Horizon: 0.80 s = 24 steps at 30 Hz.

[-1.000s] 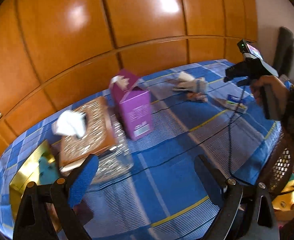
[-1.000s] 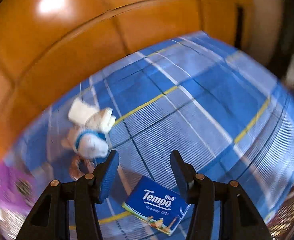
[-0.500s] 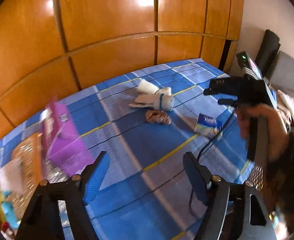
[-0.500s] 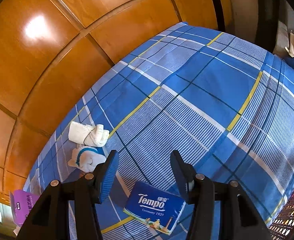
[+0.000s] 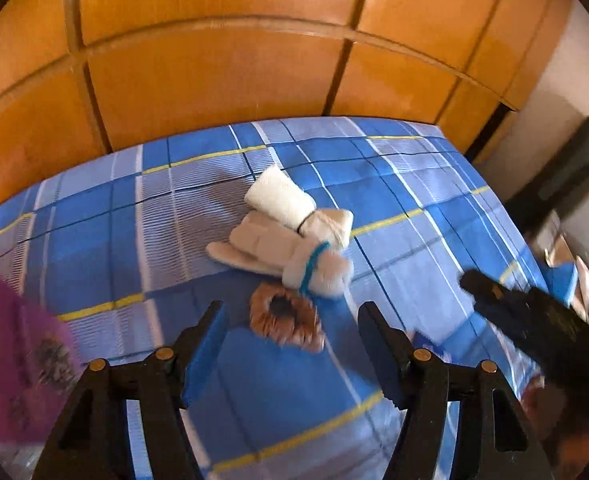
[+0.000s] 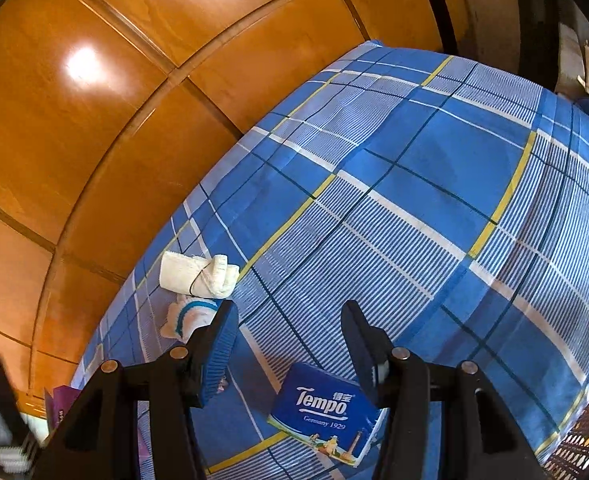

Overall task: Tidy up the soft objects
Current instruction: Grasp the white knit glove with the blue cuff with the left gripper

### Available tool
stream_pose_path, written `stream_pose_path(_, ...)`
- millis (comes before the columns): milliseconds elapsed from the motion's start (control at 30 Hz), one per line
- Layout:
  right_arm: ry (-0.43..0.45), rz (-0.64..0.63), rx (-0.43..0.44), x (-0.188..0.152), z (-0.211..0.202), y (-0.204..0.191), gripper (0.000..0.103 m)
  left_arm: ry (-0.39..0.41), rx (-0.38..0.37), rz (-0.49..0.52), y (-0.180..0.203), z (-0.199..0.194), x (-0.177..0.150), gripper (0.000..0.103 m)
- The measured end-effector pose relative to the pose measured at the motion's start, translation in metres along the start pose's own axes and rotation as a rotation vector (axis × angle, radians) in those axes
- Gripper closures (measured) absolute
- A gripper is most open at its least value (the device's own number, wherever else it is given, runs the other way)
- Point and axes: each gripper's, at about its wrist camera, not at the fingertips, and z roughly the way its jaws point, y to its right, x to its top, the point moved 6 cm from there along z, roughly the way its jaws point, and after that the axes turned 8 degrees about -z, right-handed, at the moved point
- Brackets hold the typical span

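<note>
The left gripper (image 5: 290,344), open and empty, is aimed at a scrunchie (image 5: 284,316); the right gripper (image 6: 288,344), likewise open, is poised over tissues (image 6: 326,412).

A blue tissue pack (image 6: 326,416) lies just below the right gripper (image 6: 290,336). It says "Tempo" in big white letters, and "Germany 1929" in small letters under that. No other words can be read.

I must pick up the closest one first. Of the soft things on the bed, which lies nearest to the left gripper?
The brown striped scrunchie. It lies just ahead of the open left gripper, while the white rolled towel and the white gloves lie farther back.
</note>
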Motion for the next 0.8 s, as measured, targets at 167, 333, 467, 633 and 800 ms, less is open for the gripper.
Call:
stream_pose_path(167,-0.013,0.015,0.037,-0.001,0.002,-0.002,0.049,-0.042,0.012,-0.064,0.008,0.039,0.019,0.026)
stream_pose_path(333,-0.030,0.030,0.062,-0.002,0.005,-0.001,0.049,-0.085,0.072,-0.045,0.017,0.079,0.029,0.026)
stream_pose_path(467,-0.041,0.035,0.065,-0.003,0.007,0.000,0.049,-0.120,0.052,-0.016,0.016,0.098,0.023,0.047)
stream_pose_path(633,-0.058,0.038,0.061,-0.006,0.009,0.001,0.049,-0.071,-0.005,-0.002,0.011,0.073,0.022,0.061)
stream_pose_path(800,-0.105,0.056,0.045,-0.011,0.018,0.006,0.049,-0.013,-0.012,0.046,0.003,0.037,0.015,0.061)
